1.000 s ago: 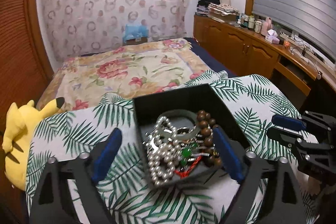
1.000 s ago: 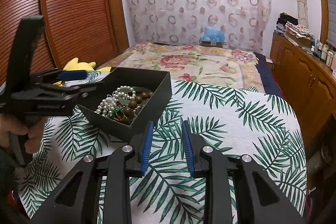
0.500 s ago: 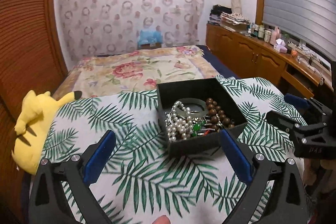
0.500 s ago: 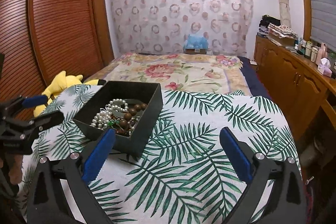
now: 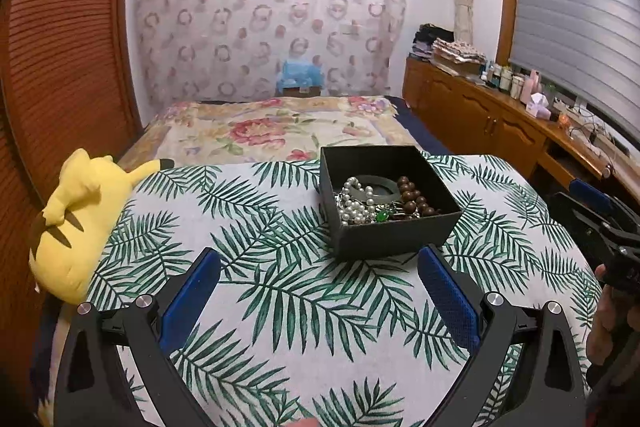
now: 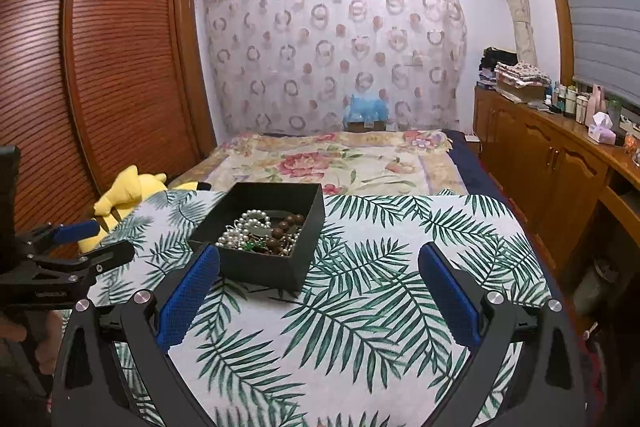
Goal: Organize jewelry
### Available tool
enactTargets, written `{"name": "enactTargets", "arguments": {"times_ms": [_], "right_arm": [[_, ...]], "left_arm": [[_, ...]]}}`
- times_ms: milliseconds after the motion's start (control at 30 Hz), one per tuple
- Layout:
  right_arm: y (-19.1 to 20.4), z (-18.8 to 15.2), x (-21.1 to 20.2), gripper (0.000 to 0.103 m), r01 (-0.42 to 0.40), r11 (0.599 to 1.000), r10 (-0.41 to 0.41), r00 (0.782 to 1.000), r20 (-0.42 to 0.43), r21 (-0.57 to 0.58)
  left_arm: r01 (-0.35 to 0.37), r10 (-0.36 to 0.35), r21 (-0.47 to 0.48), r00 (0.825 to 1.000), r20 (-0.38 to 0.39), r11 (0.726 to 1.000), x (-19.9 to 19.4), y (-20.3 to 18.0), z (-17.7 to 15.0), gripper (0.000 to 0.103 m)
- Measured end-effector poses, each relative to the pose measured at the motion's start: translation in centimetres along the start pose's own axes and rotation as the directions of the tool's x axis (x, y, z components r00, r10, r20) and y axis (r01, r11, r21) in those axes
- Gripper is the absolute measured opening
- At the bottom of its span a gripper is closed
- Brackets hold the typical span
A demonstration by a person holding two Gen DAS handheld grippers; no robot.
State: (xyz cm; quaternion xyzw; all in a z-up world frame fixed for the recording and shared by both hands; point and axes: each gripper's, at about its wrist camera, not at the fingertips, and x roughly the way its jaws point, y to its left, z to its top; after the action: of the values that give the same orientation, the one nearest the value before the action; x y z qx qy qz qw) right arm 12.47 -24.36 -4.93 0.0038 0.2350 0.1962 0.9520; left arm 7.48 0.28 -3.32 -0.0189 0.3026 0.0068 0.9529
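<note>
A black open box [image 5: 394, 239] stands on the palm-leaf cloth; it also shows in the right wrist view [image 6: 260, 269]. Inside lie a white pearl string [image 5: 355, 203], brown wooden beads [image 5: 414, 195], a dark bangle and small green pieces. My left gripper [image 5: 318, 257] is open and empty, held back from the box's near side. My right gripper [image 6: 318, 255] is open and empty, to the right of the box and behind it. Each gripper shows at the edge of the other's view.
The palm-leaf cloth [image 5: 280, 291] covers the table. A yellow plush toy [image 5: 76, 211] lies at its left edge. A flowered bed [image 5: 276, 131] lies beyond. Wooden cabinets [image 6: 540, 163] with bottles run along the right wall, a wooden wardrobe [image 6: 100, 67] on the left.
Both grippers have pulled back and up from the box. The right gripper has gone from nearly shut to wide open. The box has not moved.
</note>
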Motion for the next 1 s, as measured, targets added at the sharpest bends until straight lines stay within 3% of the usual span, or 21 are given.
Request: {"name": "enactTargets", "arguments": {"times_ms": [1000], "right_arm": [[0.9,-0.2,-1.2,0.100,0.020,1.000,-0.020,0.999,0.026,-0.019]], "left_arm": [[-0.006,0.005,0.009,0.999,0.032,1.000,-1.6,-0.1,-0.2,0.095]]}}
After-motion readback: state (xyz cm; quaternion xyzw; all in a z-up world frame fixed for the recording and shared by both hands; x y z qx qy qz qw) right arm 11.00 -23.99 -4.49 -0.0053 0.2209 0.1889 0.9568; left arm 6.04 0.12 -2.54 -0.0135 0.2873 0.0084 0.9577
